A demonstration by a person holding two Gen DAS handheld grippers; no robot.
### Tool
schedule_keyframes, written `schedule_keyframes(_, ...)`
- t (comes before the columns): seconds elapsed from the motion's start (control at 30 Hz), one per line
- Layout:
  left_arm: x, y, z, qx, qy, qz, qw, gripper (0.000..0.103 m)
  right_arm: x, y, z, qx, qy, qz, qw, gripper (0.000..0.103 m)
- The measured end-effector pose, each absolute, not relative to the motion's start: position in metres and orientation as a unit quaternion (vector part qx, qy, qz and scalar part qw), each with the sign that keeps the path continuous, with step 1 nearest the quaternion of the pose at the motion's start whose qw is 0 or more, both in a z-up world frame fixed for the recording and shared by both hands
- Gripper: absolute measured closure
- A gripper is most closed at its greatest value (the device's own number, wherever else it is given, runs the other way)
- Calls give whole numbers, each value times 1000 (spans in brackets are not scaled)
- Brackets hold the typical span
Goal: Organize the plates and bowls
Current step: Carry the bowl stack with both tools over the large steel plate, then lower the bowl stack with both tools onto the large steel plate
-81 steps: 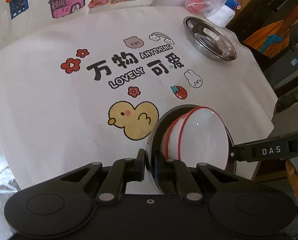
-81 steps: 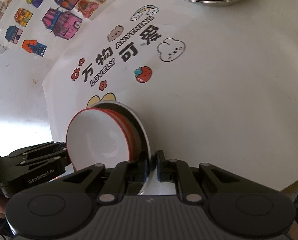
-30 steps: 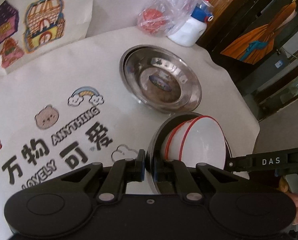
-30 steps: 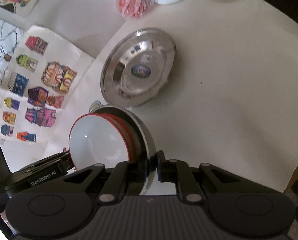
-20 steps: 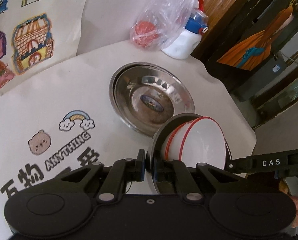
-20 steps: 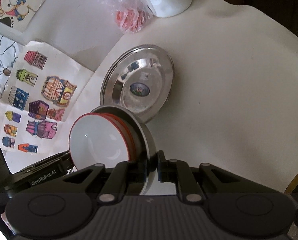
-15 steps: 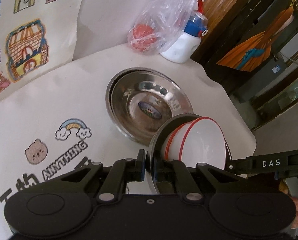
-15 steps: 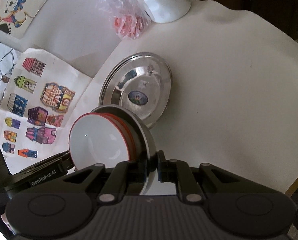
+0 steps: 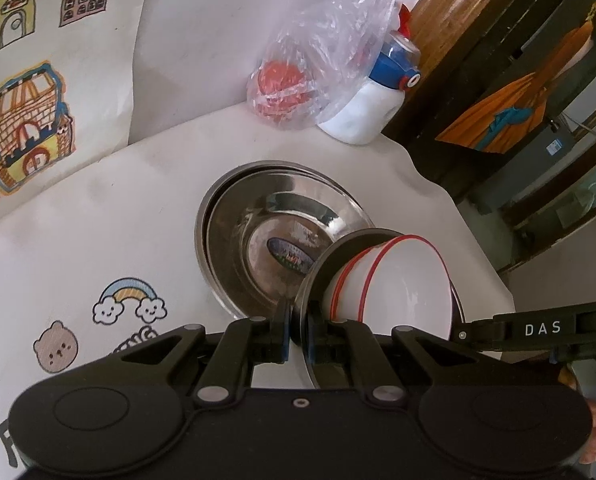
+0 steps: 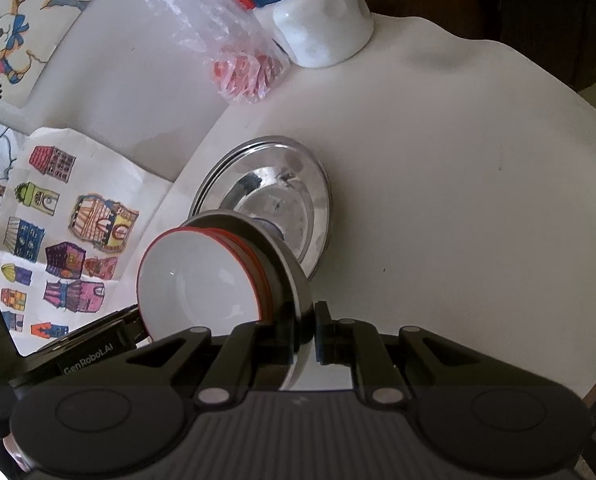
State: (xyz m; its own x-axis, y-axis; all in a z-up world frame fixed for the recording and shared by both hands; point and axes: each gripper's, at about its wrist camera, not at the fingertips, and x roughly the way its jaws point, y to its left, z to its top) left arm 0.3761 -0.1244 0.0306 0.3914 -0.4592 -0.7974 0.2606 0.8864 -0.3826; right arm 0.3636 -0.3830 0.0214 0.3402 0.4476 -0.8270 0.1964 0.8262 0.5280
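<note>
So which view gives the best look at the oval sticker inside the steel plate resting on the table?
The left wrist view: the steel plate faces the camera and its oval sticker shows nearly whole. In the right wrist view the carried steel plate with red-rimmed white bowls hides almost all of it.

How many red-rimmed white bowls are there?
2 that I can see: the front bowl and a second bowl nested behind it, both on the held steel plate. More could be hidden underneath.
</note>
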Motion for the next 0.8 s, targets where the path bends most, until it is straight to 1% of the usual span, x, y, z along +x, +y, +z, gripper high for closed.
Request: schedule_keyframes(0.8,412,-145,25,-83,506,-218,831,97,388,-395,13,290,568,65,767,91)
